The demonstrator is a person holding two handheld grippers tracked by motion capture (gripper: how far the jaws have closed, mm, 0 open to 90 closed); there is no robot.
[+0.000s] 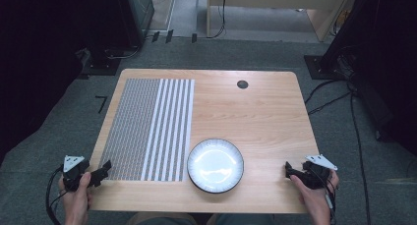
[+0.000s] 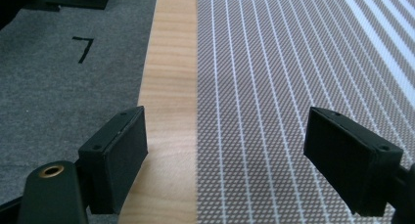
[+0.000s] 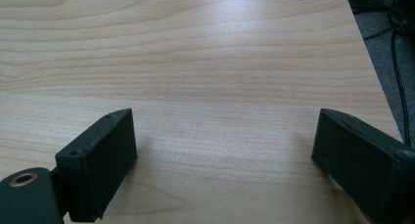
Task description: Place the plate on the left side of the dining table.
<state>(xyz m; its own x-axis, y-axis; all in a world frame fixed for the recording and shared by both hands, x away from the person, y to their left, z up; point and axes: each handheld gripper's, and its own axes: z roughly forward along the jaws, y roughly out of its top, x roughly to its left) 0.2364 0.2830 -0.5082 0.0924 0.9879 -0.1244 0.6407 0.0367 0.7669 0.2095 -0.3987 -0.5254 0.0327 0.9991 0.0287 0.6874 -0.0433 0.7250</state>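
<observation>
While both grippers wait at the near corners of the table (image 1: 255, 107), the plate (image 1: 215, 165) sits between them near the front edge, just right of the striped mat (image 1: 147, 129) and touching or nearly touching its border. The left gripper (image 1: 104, 169) hangs over the mat's near left corner with its jaws spread and nothing between them; its own view looks along the mat's edge and the strip of bare wood beside it. The right gripper (image 1: 288, 170) is likewise released, over bare wood well to the right of the plate. That plate looks like glazed ceramic, white inside with a dark ribbed rim: stiff, fairly heavy for a two-jaw pinch, slick, and likely to chip or break if dropped. I'd take it at the rim, one jaw under the lip and one on top, on the side nearest whichever gripper goes in, and lift it level.
</observation>
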